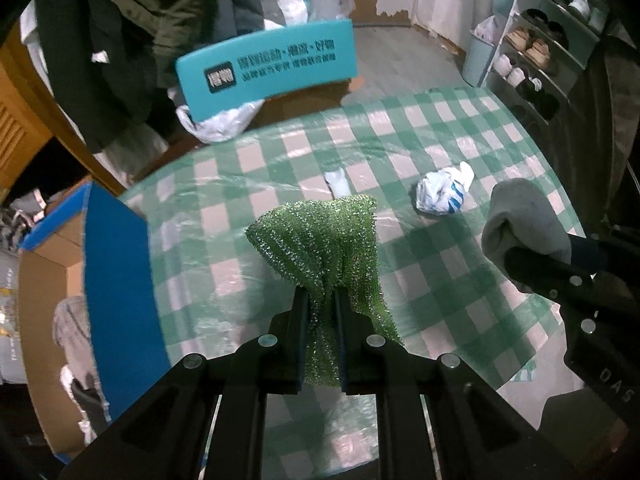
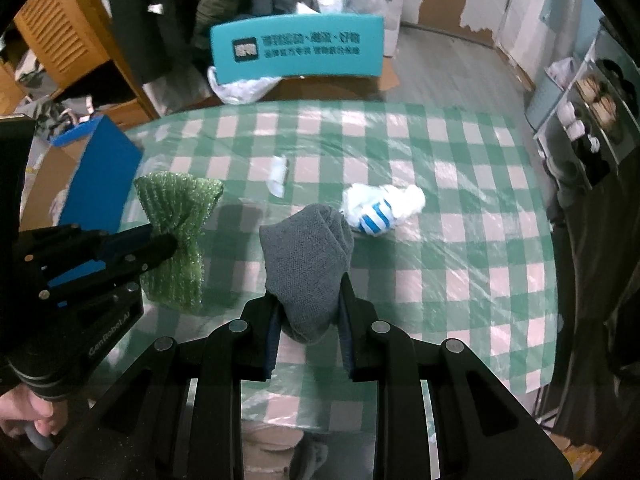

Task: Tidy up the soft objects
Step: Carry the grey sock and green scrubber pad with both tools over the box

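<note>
My left gripper (image 1: 321, 300) is shut on a sparkly green scrubbing cloth (image 1: 320, 236), pinched at its middle and held above the table. In the right wrist view the same green cloth (image 2: 176, 208) hangs from the left gripper (image 2: 162, 246) at the left. My right gripper (image 2: 308, 300) is shut on a grey sock (image 2: 306, 256), which bulges up between its fingers. The grey sock (image 1: 520, 220) also shows at the right of the left wrist view. A white sock with blue stripes (image 2: 380, 210) lies crumpled on the checked tablecloth (image 2: 460, 240), beyond the grey sock.
A cardboard box with a blue flap (image 1: 116, 280) stands at the table's left edge, with grey fabric inside. A small white scrap (image 2: 279, 174) lies mid-table. A teal chair back (image 2: 296, 50) stands behind the table. Shoe shelves (image 1: 548, 52) line the right.
</note>
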`<state>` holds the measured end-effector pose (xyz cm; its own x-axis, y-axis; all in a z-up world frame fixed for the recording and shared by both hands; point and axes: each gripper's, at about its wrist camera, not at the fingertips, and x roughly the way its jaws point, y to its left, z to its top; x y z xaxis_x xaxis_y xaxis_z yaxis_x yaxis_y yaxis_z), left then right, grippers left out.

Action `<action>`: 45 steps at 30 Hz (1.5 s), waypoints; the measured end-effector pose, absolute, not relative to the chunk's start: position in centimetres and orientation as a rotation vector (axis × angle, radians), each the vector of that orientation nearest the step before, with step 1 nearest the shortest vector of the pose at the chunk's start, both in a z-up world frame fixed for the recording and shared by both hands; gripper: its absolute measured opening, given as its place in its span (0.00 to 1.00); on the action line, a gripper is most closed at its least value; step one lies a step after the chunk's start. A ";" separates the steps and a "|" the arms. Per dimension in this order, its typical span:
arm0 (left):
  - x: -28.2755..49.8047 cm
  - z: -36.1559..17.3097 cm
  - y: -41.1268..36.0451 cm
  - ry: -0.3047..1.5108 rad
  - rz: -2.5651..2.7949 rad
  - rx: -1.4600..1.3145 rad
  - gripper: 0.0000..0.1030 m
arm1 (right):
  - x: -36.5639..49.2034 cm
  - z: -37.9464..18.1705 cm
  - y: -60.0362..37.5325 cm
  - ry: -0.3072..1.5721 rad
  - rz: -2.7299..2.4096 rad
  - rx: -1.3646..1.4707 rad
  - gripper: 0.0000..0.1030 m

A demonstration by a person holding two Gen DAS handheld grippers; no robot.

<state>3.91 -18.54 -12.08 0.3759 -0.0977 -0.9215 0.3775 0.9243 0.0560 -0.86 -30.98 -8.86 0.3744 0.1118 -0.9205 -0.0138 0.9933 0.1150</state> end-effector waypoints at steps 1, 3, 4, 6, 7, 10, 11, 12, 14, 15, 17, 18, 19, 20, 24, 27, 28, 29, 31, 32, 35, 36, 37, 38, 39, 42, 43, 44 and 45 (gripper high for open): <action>3.8 -11.8 -18.3 1.141 -0.305 0.278 0.11 | -0.9 -8.6 -30.7 1.180 0.086 0.090 0.22; 3.5 -11.1 -17.8 1.124 -0.298 0.284 0.11 | -1.0 -8.0 -30.2 1.168 0.100 0.082 0.22; 3.4 -11.0 -17.7 1.120 -0.295 0.287 0.11 | -1.0 -7.7 -30.0 1.163 0.106 0.078 0.22; 3.2 -10.4 -17.3 1.106 -0.289 0.292 0.11 | -1.1 -7.1 -29.4 1.153 0.120 0.067 0.22; 3.0 -10.1 -17.1 1.100 -0.287 0.293 0.11 | -1.2 -6.9 -29.2 1.149 0.125 0.063 0.22; 2.7 -9.4 -16.5 1.086 -0.283 0.296 0.11 | -1.3 -6.2 -28.5 1.136 0.141 0.051 0.22; 2.6 -9.2 -16.3 1.082 -0.281 0.297 0.11 | -1.4 -5.9 -28.2 1.131 0.147 0.046 0.22; 2.4 -9.0 -16.1 1.078 -0.280 0.298 0.11 | -1.5 -5.7 -28.0 1.128 0.149 0.044 0.22; 2.2 -8.8 -15.8 1.069 -0.275 0.305 0.11 | -1.6 -5.2 -27.5 1.121 0.156 0.038 0.22; 2.1 -8.6 -15.6 1.064 -0.272 0.308 0.11 | -1.6 -5.0 -27.4 1.117 0.160 0.037 0.22; 1.8 -8.2 -15.2 1.052 -0.264 0.315 0.11 | -1.6 -4.7 -27.1 1.111 0.169 0.036 0.22; 1.7 -8.1 -15.0 1.048 -0.262 0.315 0.11 | -1.6 -4.5 -26.9 1.107 0.173 0.033 0.22; 1.6 -7.9 -14.8 1.044 -0.260 0.315 0.11 | -1.6 -4.4 -26.7 1.105 0.177 0.032 0.22; 1.5 -7.7 -14.5 1.039 -0.256 0.315 0.11 | -1.6 -4.3 -26.5 1.103 0.183 0.030 0.22; 1.3 -7.2 -13.7 1.024 -0.241 0.318 0.12 | -1.6 -3.8 -25.5 1.096 0.199 0.024 0.22; 1.2 -6.9 -13.0 1.015 -0.226 0.321 0.11 | -1.5 -3.3 -24.7 1.089 0.212 0.017 0.22; 1.1 -6.8 -12.6 1.012 -0.220 0.321 0.11 | -1.5 -3.2 -24.4 1.086 0.216 0.015 0.22; 1.1 -6.7 -12.4 1.011 -0.216 0.321 0.11 | -1.5 -3.1 -24.2 1.084 0.220 0.013 0.22; 1.1 -6.5 -11.7 1.008 -0.206 0.317 0.11 | -1.4 -2.8 -23.6 1.080 0.230 0.010 0.22; 1.1 -6.5 -11.5 1.006 -0.201 0.317 0.11 | -1.4 -2.7 -23.3 1.079 0.236 0.009 0.22; 1.0 -6.3 -10.5 1.004 -0.187 0.313 0.11 | -1.2 -2.6 -22.6 1.077 0.248 0.006 0.22; 1.0 -6.3 -10.1 1.003 -0.183 0.311 0.12 | -1.1 -2.6 -22.3 1.077 0.255 0.007 0.22; 1.0 -6.2 -9.8 1.002 -0.178 0.310 0.11 | -1.0 -2.5 -22.1 1.076 0.260 0.008 0.22; 1.0 -6.2 -9.6 1.001 -0.174 0.309 0.11 | -0.9 -2.4 -21.8 1.073 0.266 0.008 0.22; 1.0 -6.1 -9.3 1.001 -0.171 0.307 0.11 | -0.9 -2.3 -21.6 1.071 0.272 0.008 0.22; 1.1 -6.0 -8.4 1.001 -0.158 0.299 0.12 | -0.6 -2.1 -20.7 1.068 0.290 0.007 0.22; 1.1 -6.0 -8.1 1.001 -0.154 0.296 0.12 | -0.5 -2.1 -20.4 1.067 0.295 0.005 0.22; 1.2 -6.0 -7.7 1.002 -0.149 0.293 0.11 | -0.4 -2.1 -20.0 1.066 0.300 0.003 0.22; 1.2 -6.0 -7.5 1.002 -0.145 0.292 0.12 | -0.3 -2.1 -19.7 1.066 0.305 0.001 0.22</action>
<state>1.17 -7.50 -5.96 0.5336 0.0136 -0.8457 0.2526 0.9517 0.1746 -0.25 -19.72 -2.06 0.4457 0.2467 -0.8605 -0.2459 0.9580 0.1474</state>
